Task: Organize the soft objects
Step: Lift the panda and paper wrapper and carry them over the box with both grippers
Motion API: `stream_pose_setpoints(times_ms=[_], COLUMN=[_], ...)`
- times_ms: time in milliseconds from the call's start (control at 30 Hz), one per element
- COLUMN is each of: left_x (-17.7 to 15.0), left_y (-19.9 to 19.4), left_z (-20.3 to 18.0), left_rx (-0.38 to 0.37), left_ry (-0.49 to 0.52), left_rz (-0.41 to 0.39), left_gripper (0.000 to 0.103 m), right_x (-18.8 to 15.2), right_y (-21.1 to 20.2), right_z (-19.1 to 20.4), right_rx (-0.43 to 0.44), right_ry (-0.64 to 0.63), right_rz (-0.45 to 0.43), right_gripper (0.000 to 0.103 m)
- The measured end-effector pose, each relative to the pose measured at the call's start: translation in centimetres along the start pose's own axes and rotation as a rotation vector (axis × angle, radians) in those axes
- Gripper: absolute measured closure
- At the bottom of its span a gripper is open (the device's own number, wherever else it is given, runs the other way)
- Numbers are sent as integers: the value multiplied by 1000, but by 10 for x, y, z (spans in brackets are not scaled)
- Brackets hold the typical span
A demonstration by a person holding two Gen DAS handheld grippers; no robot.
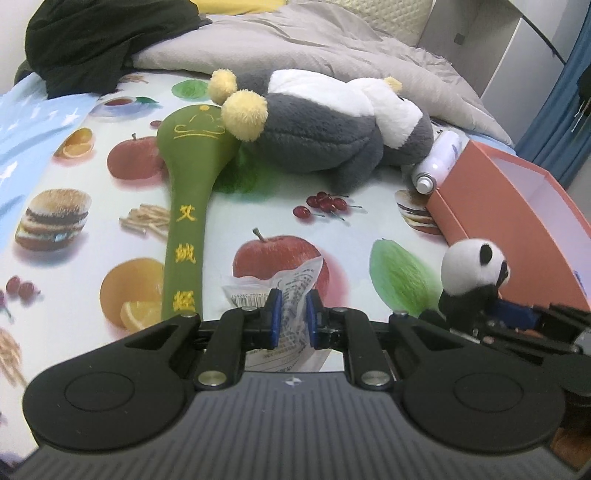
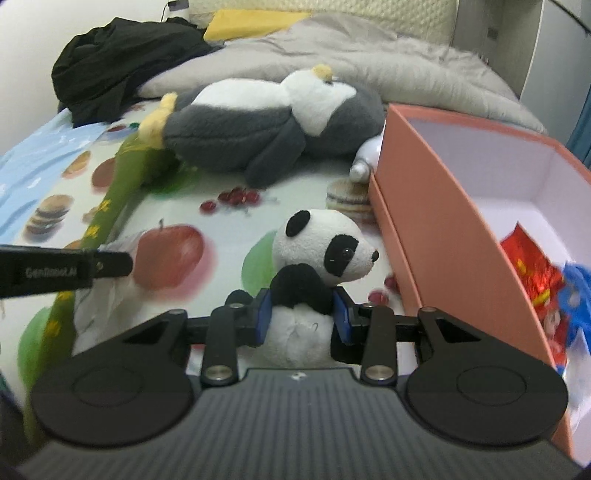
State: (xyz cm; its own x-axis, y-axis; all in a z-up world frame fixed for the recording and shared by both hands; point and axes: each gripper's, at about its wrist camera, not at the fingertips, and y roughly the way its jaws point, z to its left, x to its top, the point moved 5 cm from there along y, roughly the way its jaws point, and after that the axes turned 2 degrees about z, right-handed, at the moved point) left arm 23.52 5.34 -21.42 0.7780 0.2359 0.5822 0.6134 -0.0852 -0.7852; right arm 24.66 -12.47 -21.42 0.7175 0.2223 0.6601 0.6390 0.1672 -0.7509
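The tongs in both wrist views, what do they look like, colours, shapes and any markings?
Both the left tongs and the right tongs are matte black, with blue pads on the fingers, silver pivot bolts, two round black discs and a ribbed grey body behind. In the right wrist view, the side of the left tongs shows small white lettering, too blurred to read.

Bed (image 1: 258, 221) under a fruit-and-burger print sheet; grey duvet (image 1: 295, 40) bunched toward twelve o'clock. Cream quilted headboard (image 2: 332, 14) behind. Blue curtain (image 1: 554, 122) at two o'clock beside white cabinet panels (image 1: 517, 48).
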Motion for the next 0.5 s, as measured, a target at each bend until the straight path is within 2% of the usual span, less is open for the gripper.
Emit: stream_pose_setpoints(times_ms=[500], left_x=[-18], left_y=[-48], left_z=[-35], left_rx=[-63], left_ry=[-12], left_rz=[-20], left_gripper=[86], right_x=[-22], right_y=[-57], right_z=[-13], right_rx=[75], right_ry=[29], right_rz=[43], right_gripper=[64])
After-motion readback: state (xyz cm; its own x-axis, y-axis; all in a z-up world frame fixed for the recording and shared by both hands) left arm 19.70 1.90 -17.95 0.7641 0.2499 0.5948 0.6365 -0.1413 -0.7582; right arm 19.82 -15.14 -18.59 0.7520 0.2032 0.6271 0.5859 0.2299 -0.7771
